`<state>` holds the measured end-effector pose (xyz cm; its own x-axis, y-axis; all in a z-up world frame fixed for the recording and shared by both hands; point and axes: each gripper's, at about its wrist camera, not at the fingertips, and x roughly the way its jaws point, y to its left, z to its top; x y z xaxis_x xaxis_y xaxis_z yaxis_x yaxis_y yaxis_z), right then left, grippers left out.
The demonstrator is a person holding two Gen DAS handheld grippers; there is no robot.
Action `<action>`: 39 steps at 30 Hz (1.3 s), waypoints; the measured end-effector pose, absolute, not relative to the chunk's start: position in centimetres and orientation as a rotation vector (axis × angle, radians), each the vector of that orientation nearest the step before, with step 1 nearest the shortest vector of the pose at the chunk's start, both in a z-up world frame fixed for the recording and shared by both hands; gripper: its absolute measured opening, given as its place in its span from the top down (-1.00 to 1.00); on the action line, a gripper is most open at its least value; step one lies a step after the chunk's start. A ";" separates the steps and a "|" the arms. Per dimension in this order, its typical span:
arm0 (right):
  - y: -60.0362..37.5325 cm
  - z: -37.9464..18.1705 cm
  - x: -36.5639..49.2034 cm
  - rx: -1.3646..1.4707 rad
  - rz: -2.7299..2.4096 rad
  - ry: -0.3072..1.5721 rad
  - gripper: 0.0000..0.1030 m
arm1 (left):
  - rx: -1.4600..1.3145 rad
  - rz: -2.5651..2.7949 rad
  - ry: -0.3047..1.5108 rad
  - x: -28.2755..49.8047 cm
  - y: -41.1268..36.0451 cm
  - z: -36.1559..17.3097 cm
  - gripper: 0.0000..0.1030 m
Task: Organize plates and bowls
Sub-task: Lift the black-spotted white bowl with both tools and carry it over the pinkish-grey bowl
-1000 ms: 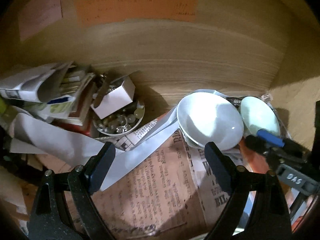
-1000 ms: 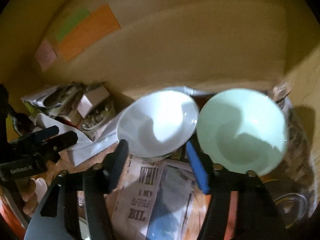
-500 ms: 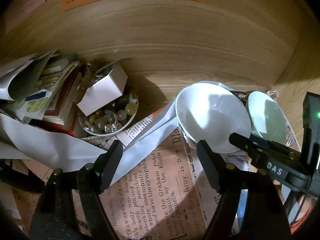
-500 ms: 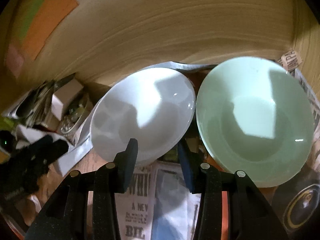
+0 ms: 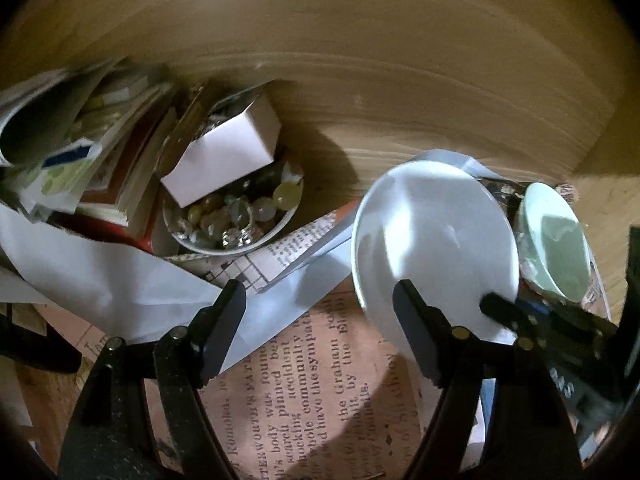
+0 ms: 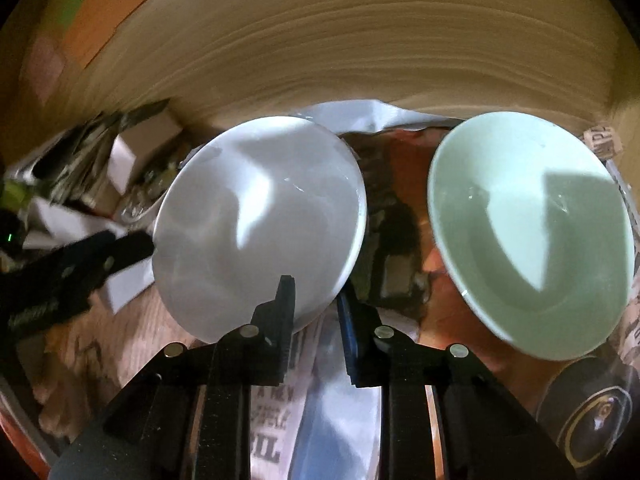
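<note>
wall: pale wood grain — light: dim, hard shadows

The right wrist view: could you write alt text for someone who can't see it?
The right gripper is clamped on the near rim of a white bowl, which sits beside a pale green bowl on newspaper. A wooden wall rises behind, and the left gripper reaches in from the left.

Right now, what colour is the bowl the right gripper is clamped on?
White; the white bowl shows best in the right wrist view, beside a pale green one.
</note>
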<state>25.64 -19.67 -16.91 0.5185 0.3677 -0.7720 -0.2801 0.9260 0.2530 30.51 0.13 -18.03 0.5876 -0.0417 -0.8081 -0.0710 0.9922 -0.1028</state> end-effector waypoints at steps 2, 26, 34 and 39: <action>-19.7 -16.8 24.9 0.083 0.416 0.954 0.63 | -0.133 0.026 0.948 30.5 0.4 -18.1 -0.48; -18.8 -17.3 25.0 0.087 0.385 0.941 0.70 | -0.019 -0.076 1.043 30.8 -3.3 -20.3 0.80; -19.4 -15.7 23.5 0.142 0.398 0.892 0.70 | 0.020 -0.088 0.959 28.2 -4.0 -17.5 0.80; -19.0 -13.6 21.3 0.131 0.409 0.825 0.70 | 0.013 -0.091 0.887 25.6 -3.7 -15.3 0.80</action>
<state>21.33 -19.01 -13.59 0.6056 0.4027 -0.6863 -0.3019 0.9143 0.2701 25.61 -3.66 -15.28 0.6279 -0.0734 -0.7748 0.0846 0.9961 -0.0259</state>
